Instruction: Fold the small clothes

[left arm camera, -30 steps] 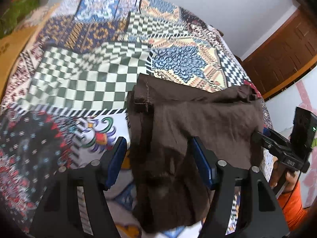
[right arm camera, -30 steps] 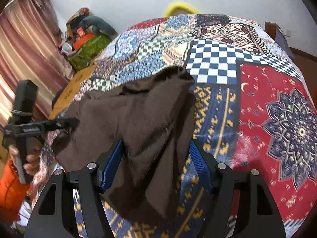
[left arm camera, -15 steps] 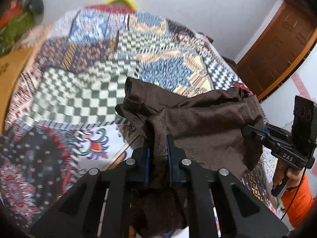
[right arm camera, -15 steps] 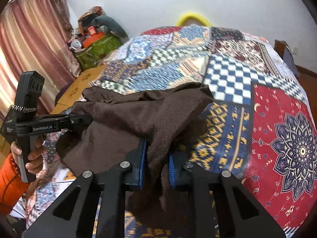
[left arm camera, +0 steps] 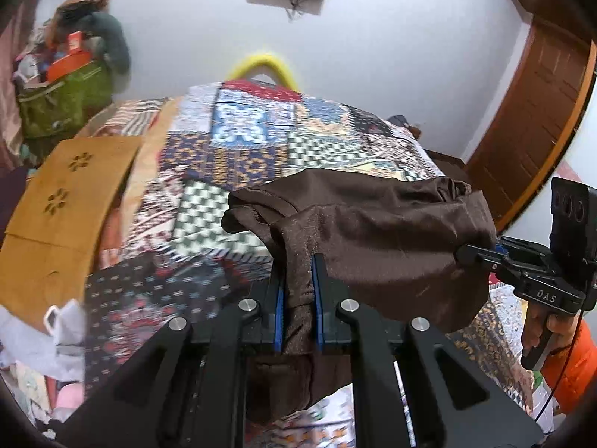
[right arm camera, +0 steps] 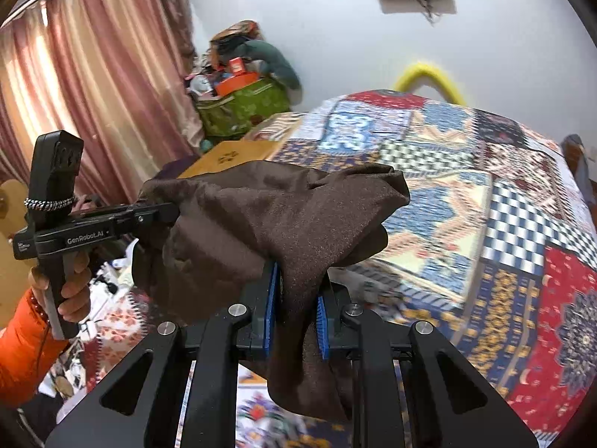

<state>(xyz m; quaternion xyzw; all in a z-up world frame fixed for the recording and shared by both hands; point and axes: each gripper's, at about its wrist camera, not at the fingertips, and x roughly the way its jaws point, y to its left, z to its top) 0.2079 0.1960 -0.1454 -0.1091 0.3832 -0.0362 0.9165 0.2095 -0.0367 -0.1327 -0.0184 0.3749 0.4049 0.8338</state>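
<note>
A small brown garment [left arm camera: 391, 231] hangs bunched above the patchwork quilt [left arm camera: 231, 156], stretched between both grippers. In the left wrist view my left gripper [left arm camera: 298, 280] is shut on one gathered edge, with cloth pinched between the blue pads and trailing below. My right gripper [left arm camera: 464, 254] grips the far right edge there, held by a hand with an orange sleeve. In the right wrist view my right gripper [right arm camera: 294, 291] is shut on the brown garment [right arm camera: 261, 216]. My left gripper [right arm camera: 173, 212] pinches its left end above the quilt [right arm camera: 447, 194].
A tan wooden board [left arm camera: 71, 186] borders the bed's left side, with a stuffed green bag [left arm camera: 63, 108] behind it. Loose clothes [left arm camera: 63, 336] lie at lower left. A brown door [left arm camera: 530, 112] stands right. Pink curtains [right arm camera: 93, 74] hang at the left. A yellow hoop [right arm camera: 429, 74] is behind the bed.
Both grippers were open around the flat garment, then shut on it. They have lifted it off the quilt and it now hangs bunched between them; both views have tilted upward.
</note>
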